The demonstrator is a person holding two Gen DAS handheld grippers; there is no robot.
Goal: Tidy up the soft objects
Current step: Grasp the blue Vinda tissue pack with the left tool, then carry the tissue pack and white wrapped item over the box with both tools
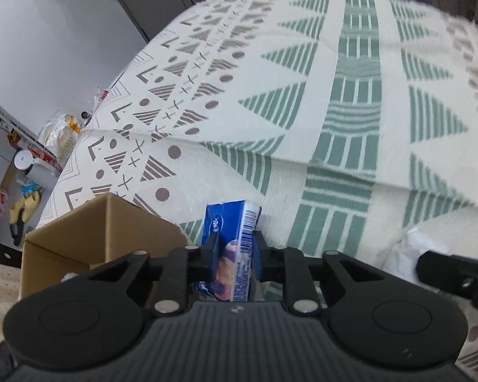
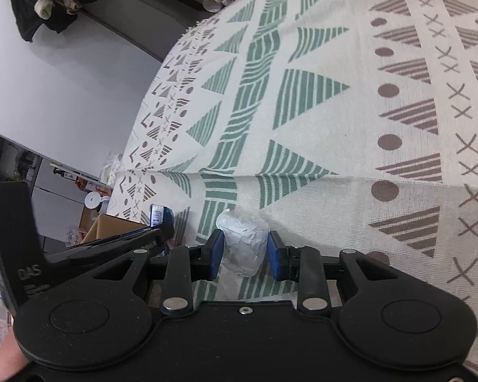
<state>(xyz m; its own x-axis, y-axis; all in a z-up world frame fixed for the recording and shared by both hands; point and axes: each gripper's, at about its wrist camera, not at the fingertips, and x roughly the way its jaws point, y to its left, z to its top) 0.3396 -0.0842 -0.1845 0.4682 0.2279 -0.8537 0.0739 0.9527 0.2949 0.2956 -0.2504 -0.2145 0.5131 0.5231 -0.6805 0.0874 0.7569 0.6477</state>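
Blue plastic tissue pack (image 1: 235, 248) clamped upright between left gripper (image 1: 235, 251) fingers, just right of an open brown cardboard box (image 1: 89, 232). White wrapped paper roll (image 2: 243, 245) between right gripper (image 2: 244, 250) fingers, parted, left pad touching. Beneath: green-and-grey patterned cloth (image 2: 334, 127).

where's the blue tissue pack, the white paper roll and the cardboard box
blue tissue pack (image 1: 231, 238): left wrist view, on its printed front face above the fingers.
white paper roll (image 2: 243, 242): right wrist view, on its wrapped side between the fingers.
cardboard box (image 1: 79, 232): left wrist view, on its inner wall.
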